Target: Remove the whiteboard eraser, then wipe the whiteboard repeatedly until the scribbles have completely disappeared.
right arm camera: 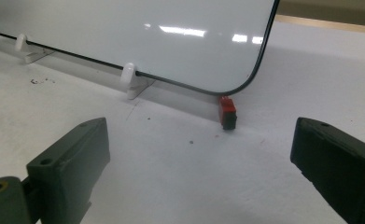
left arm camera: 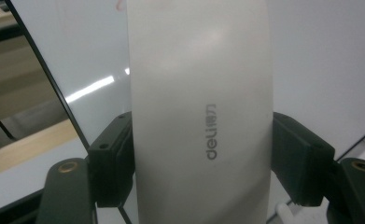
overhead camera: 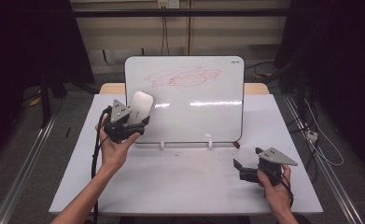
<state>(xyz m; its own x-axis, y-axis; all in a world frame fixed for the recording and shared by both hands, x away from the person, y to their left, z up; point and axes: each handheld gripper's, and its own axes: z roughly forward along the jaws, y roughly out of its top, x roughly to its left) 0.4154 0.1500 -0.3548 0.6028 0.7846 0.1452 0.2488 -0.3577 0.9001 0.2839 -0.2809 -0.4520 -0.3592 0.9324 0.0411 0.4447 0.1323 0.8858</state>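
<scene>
Left hand-held gripper [overhead camera: 132, 122] is clamped on the eraser [overhead camera: 139, 107] at the whiteboard [overhead camera: 194, 116]; red scribble [overhead camera: 184, 77] looks unwiped; right hand-held gripper [overhead camera: 240, 169] rests apart.

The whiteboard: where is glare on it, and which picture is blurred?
High view: bright streaks of glare cross the middle of the whiteboard. Right gripper view: small glare spots near its top edge, picture sharp. Left gripper view: the held eraser is close and soft, though its logo reads.

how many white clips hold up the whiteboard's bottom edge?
2. One white clip sits left of the edge's middle, the other right of it, nearer the small red block. The left gripper and its eraser might hide another.
</scene>
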